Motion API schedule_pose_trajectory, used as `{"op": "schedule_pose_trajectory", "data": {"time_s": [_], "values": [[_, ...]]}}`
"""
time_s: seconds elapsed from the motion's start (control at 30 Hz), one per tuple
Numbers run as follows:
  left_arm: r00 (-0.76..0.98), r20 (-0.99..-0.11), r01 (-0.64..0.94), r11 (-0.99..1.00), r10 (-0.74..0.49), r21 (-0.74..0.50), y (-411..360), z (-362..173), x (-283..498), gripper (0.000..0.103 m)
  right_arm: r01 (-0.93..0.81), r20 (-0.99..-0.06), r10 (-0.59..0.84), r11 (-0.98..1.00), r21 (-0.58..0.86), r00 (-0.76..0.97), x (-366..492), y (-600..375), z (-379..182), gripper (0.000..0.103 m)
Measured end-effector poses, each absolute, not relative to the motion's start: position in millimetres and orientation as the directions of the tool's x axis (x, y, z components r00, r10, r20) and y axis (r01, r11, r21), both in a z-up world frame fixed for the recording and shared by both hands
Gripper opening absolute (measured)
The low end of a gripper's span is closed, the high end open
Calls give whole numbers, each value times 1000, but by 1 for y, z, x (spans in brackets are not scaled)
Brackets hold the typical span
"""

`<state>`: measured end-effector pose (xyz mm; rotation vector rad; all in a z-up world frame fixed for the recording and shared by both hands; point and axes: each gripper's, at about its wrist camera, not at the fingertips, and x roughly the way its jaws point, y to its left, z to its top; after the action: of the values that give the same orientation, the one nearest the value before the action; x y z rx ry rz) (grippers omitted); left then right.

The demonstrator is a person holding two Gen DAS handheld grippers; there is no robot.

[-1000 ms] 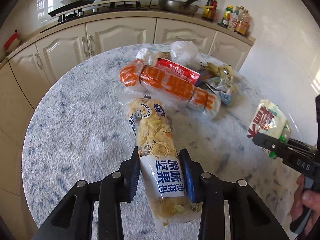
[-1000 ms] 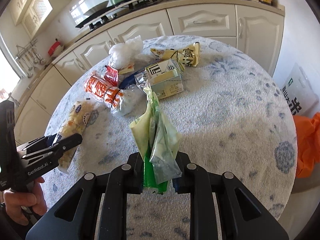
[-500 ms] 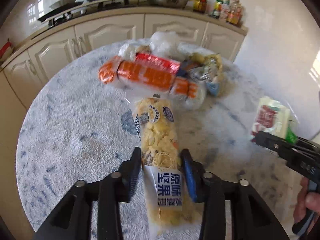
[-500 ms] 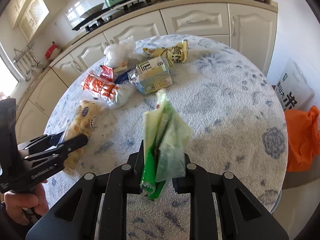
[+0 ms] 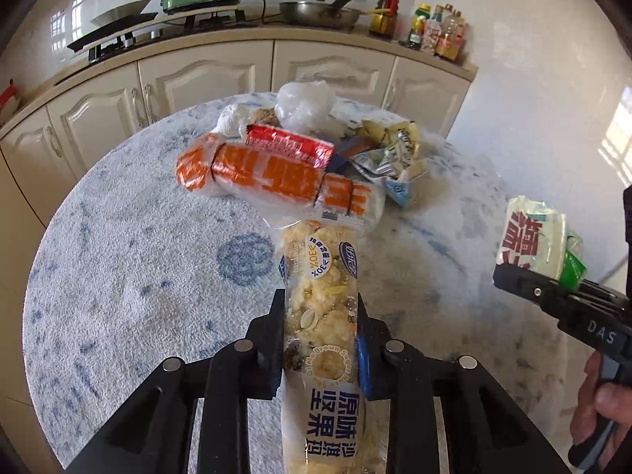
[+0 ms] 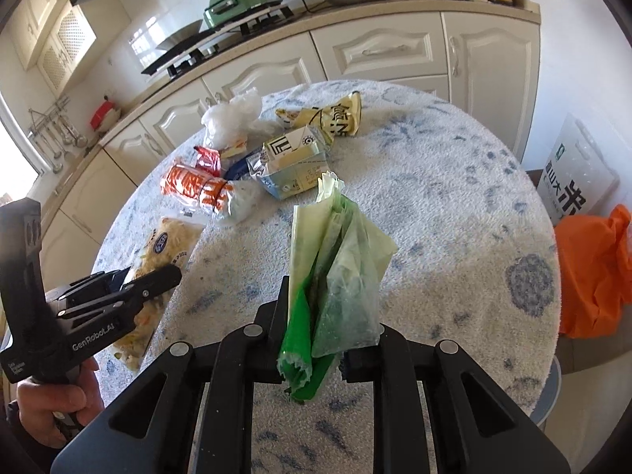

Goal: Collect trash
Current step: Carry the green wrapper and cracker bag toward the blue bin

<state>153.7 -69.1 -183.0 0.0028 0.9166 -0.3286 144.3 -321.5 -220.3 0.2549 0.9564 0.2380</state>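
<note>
My left gripper [image 5: 320,335] is shut on a long clear snack packet [image 5: 324,316] of yellow puffed pieces with blue print, held above the round table [image 5: 118,256]. It also shows in the right wrist view [image 6: 166,252]. My right gripper [image 6: 330,331] is shut on a crumpled green and pale plastic wrapper [image 6: 335,268], also lifted; it shows at the right of the left wrist view [image 5: 533,245]. More trash lies on the far side: an orange packet [image 5: 276,181], a red wrapper [image 5: 288,146], a clear plastic bag [image 5: 304,106], a crushed carton [image 6: 296,166] and a yellow packet [image 6: 335,118].
An orange bag [image 6: 592,272] hangs beside the table's right edge, with a white printed sack [image 6: 576,181] behind it on the floor. Cream cabinets [image 5: 221,75] and a counter with stove, pan and bottles run behind the table.
Both grippers have risen and drawn back from the table with their wrappers held. The snack packet has lifted off the tabletop and the pile now sits farther away.
</note>
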Motion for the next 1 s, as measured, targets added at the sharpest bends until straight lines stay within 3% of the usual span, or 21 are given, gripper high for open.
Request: {"op": "schedule_pose_trajectory", "data": {"time_s": [0.37, 0.6, 0.77, 1.0], "values": [[622, -689, 394, 909, -373, -137, -99, -121, 123, 24, -55, -724, 272, 949, 309, 633, 122, -354, -185, 17], [610, -625, 523, 840, -487, -145, -151, -85, 105, 24, 25, -687, 165, 966, 258, 708, 91, -407, -152, 17], [518, -617, 656, 738, -592, -157, -209, -78, 91, 24, 155, -676, 43, 961, 230, 736, 58, -464, -139, 17], [316, -666, 785, 580, -676, -217, -302, -98, 75, 25, 386, -723, -112, 894, 226, 682, 3, -552, -164, 17]]}}
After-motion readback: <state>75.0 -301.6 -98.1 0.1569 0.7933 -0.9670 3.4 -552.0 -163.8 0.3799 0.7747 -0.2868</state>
